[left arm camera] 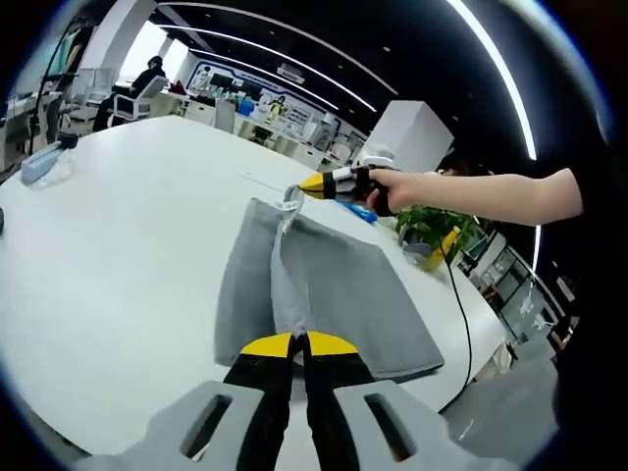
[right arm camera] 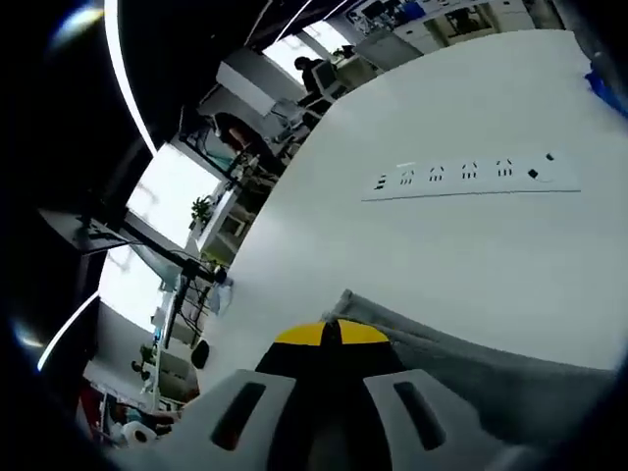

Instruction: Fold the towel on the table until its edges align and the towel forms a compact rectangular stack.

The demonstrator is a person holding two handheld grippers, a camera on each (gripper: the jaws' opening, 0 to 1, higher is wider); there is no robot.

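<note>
Lying flat on the white bench (left arm camera: 118, 255) is a grey towel (left arm camera: 343, 294), with one side near the bench edge. A thin strip of the towel is pulled up off the rest — it runs from the left gripper (left arm camera: 296, 345) up to the right gripper (left arm camera: 312, 183). The left gripper's yellow-tipped fingers (left arm camera: 265, 345) are pressed together on the near end of that strip. In the left gripper view, the right gripper is held by a person's hand (left arm camera: 407, 188) and pinches the far corner of the towel, which looks lifted a little.

In the right gripper view, the right gripper's yellow tips are together, with the towel's grey edge just in front of them. Behind it, set into the bench, sits a white row of power sockets (right arm camera: 469, 177).

A green plant (left arm camera: 432, 224) stands past the bench, and a blue thing (left arm camera: 44, 162) lies on the far left of the bench — too blurry to name.
</note>
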